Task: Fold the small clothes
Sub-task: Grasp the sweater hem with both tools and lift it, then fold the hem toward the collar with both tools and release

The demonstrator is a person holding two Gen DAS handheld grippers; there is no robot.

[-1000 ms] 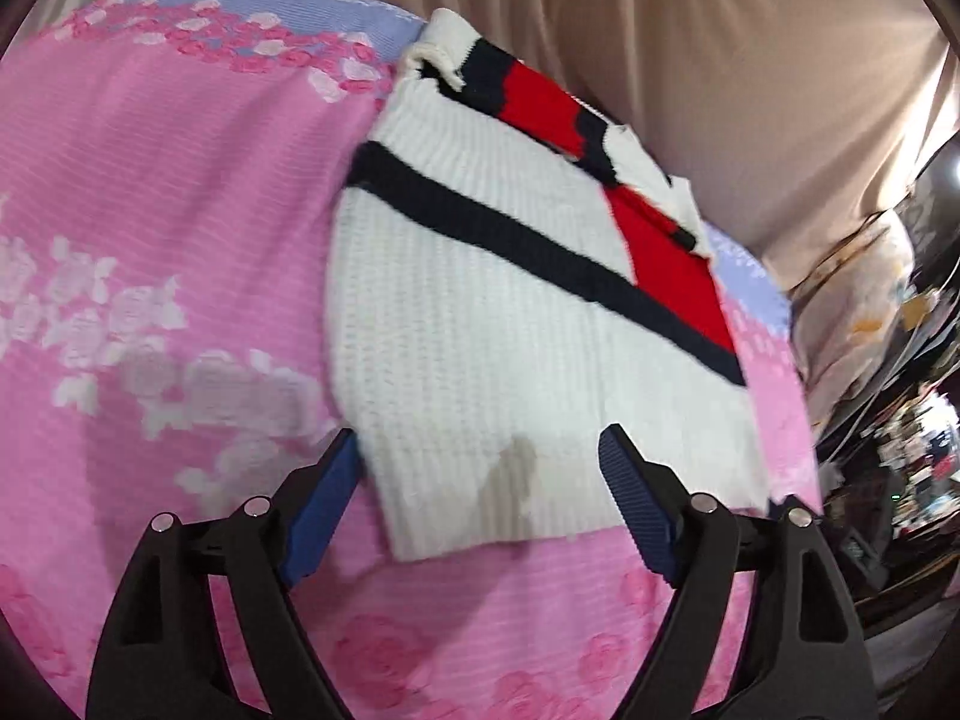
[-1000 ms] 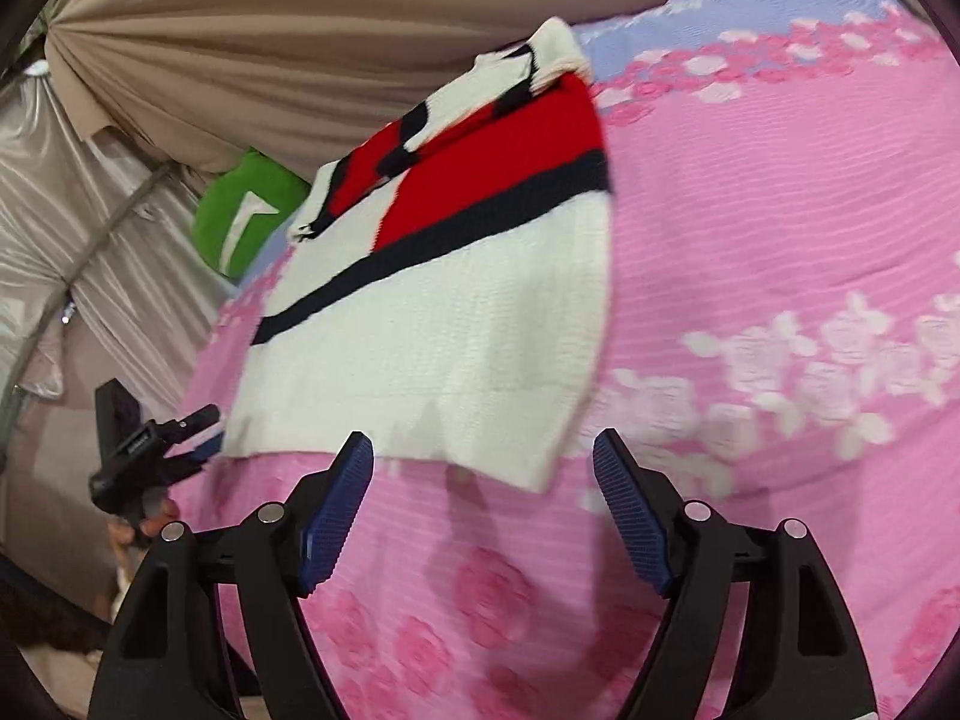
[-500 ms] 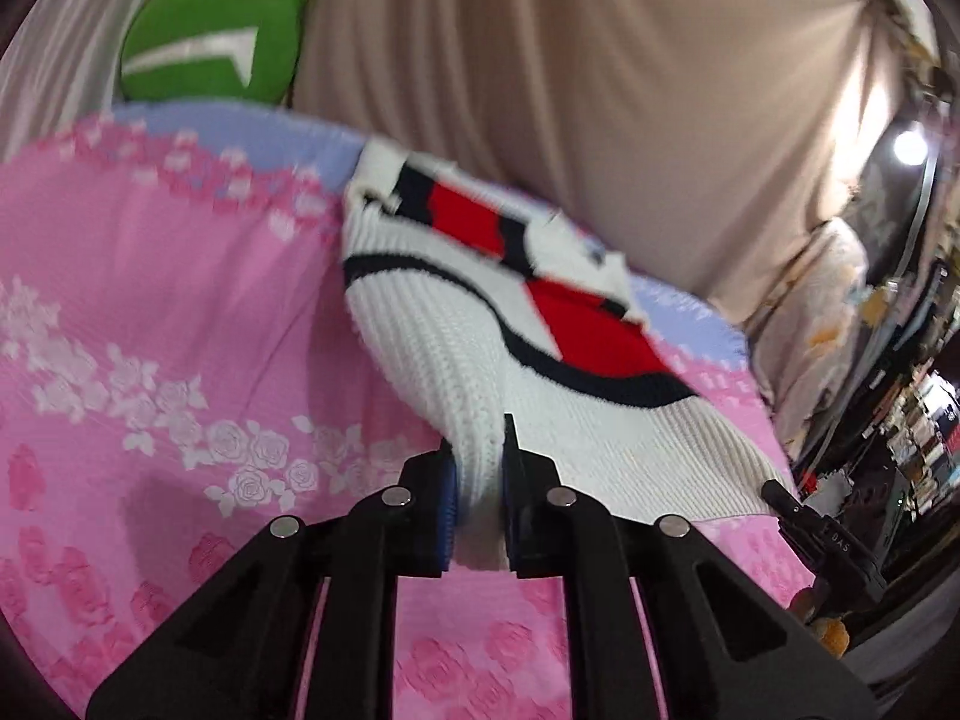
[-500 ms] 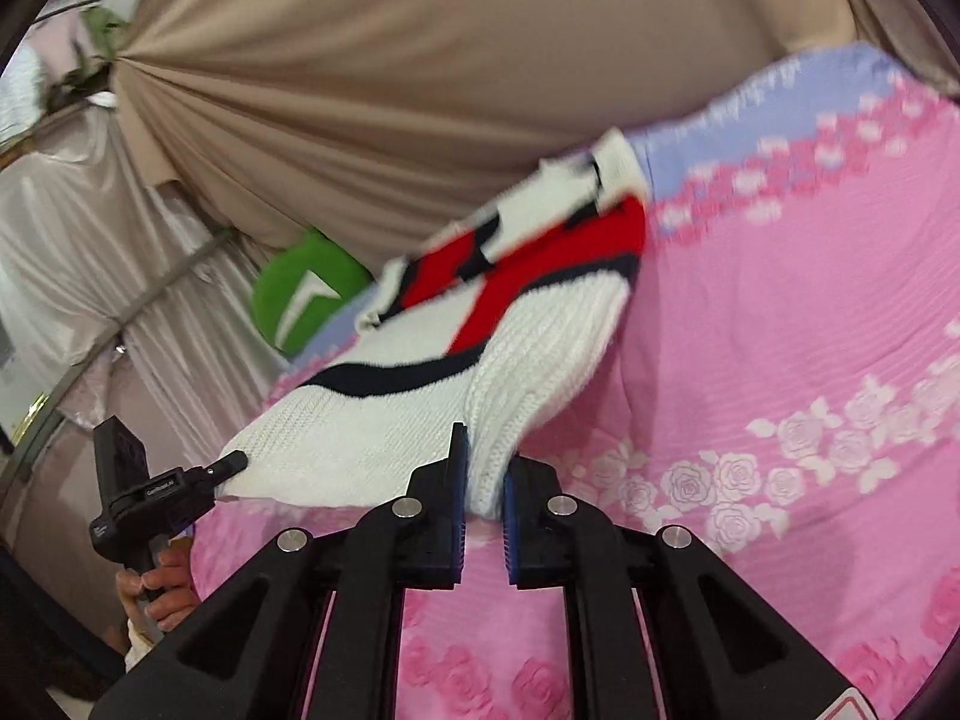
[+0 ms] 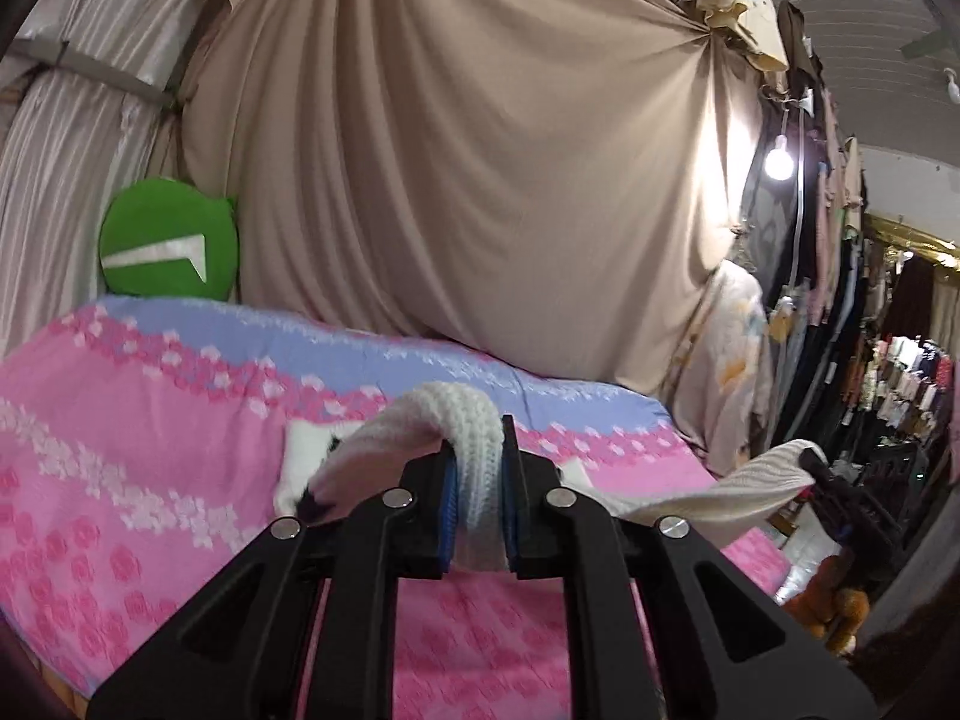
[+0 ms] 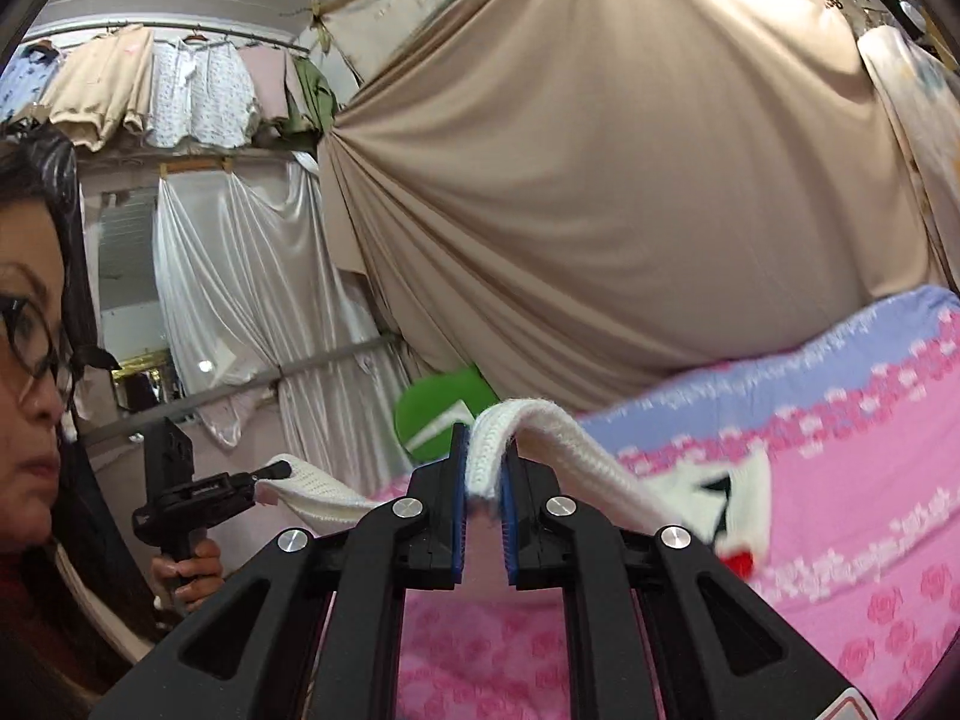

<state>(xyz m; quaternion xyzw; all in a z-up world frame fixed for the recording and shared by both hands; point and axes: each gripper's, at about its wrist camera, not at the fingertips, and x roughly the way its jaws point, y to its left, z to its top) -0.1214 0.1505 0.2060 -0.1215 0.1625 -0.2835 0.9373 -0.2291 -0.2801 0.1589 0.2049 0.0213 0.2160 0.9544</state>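
A white knit sweater (image 5: 474,420) with navy and red stripes is lifted by its hem off the pink floral bedspread (image 5: 150,480). My left gripper (image 5: 478,480) is shut on one hem corner, the knit bunched between its blue pads. My right gripper (image 6: 485,474) is shut on the other hem corner of the sweater (image 6: 576,450). The hem stretches between the two grippers. The collar end (image 6: 738,498) droops toward the bed, partly hidden behind the fingers. The right gripper (image 5: 840,486) shows at the left wrist view's right edge, and the left gripper (image 6: 204,492) at the right wrist view's left.
A beige draped curtain (image 5: 480,180) hangs behind the bed. A round green cushion (image 5: 168,246) leans at the bed's far left corner. Hanging clothes (image 5: 840,300) and a lit bulb (image 5: 778,163) are to the right. A person's head (image 6: 30,360) and hand (image 6: 186,570) are at the left.
Both grippers closed on the sweater's hem corners and rose, lifting the sweater off the bedspread. Both views tilted up from the bed toward the curtain.
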